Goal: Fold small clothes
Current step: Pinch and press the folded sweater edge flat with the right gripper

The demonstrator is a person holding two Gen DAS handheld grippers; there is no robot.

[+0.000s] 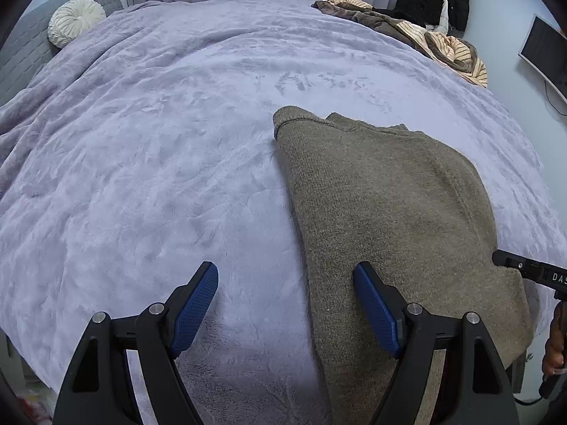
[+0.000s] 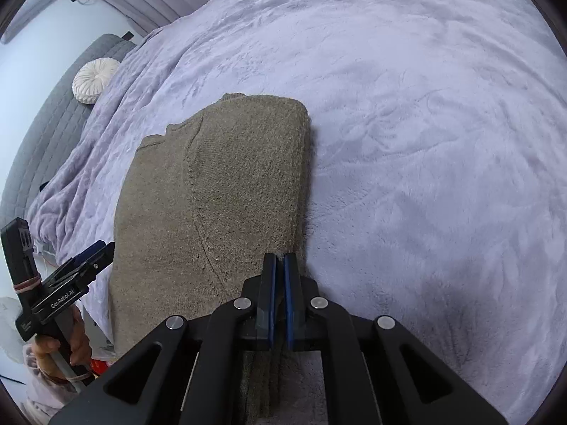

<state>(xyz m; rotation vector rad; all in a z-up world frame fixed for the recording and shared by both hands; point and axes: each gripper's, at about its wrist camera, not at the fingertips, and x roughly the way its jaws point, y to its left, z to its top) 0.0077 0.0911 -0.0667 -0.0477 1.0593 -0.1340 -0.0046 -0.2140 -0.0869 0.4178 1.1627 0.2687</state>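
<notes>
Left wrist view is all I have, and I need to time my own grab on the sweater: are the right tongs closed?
Observer: Yes, the right tongs are shut.
Operator: Where on the sweater are they?
Observer: At the near end of the brown knit sweater, on its folded edge that lies to the right in the right wrist view. I cannot tell whether any knit is caught in them.

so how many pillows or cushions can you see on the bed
1. A round white pleated cushion sits at the far left, against the grey quilted headboard, at the edge of the lilac blanket. More could be hidden under the blanket.
</notes>
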